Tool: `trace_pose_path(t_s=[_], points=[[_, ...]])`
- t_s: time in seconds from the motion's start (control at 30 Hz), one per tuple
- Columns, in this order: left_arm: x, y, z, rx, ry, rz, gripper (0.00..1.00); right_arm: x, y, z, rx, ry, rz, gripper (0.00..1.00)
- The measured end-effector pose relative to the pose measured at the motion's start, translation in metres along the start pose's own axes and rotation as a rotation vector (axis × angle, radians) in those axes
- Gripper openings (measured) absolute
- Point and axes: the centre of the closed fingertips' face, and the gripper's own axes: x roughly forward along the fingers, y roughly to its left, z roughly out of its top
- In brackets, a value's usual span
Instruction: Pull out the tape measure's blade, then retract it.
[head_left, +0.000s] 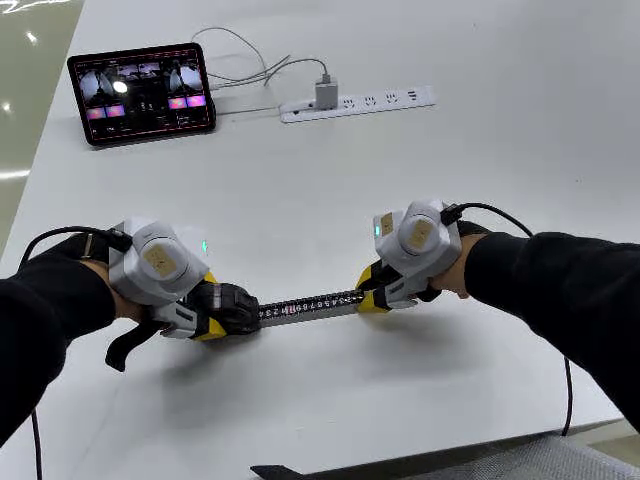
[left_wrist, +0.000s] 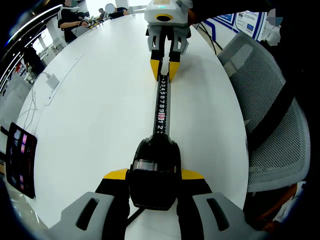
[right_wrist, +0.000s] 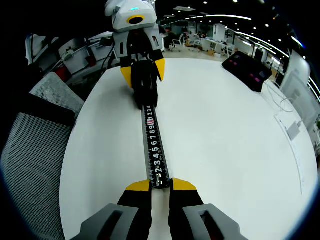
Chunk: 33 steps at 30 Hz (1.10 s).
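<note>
Clamping tape measure case (head_left: 232, 307) in left gripper (head_left: 215, 314) at left, pinching blade (head_left: 310, 305) tip in right gripper (head_left: 371, 296) at right. Pull-out step, short stretch showing just above the table (head_left: 420, 170). Next, probably guiding tip back toward case, slowly.

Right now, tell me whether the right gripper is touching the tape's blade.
Touching. In the right gripper view, the right gripper has its yellow-tipped jaws pinched on the end of the blade, with no gap on either side.
</note>
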Motion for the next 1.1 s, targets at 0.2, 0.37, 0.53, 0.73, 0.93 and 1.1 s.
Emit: trace_pose_path(t_s=[0.2, 0.37, 0.53, 0.73, 0.93, 1.1], points=[[0.0, 0.0, 0.0, 0.001, 0.002, 0.001, 0.3, -0.002, -0.001, -0.003, 0.002, 0.006, -0.002, 0.07], [0.0, 0.0, 0.0, 0.002, 0.002, 0.001, 0.3, -0.004, -0.001, -0.006, 0.007, 0.01, 0.0, 0.07], [0.0, -0.001, 0.0, 0.003, 0.003, 0.001, 0.3, -0.006, -0.001, -0.008, 0.013, 0.015, 0.0, 0.07], [0.0, -0.001, 0.0, 0.004, 0.002, 0.002, 0.3, -0.008, -0.001, -0.011, 0.01, 0.02, 0.0, 0.07], [0.0, -0.001, 0.001, 0.005, 0.001, 0.001, 0.3, -0.01, -0.002, -0.013, 0.008, 0.024, 0.0, 0.07], [0.0, 0.001, 0.0, 0.004, 0.001, 0.001, 0.3, -0.011, -0.003, -0.014, 0.004, 0.026, -0.001, 0.07]])
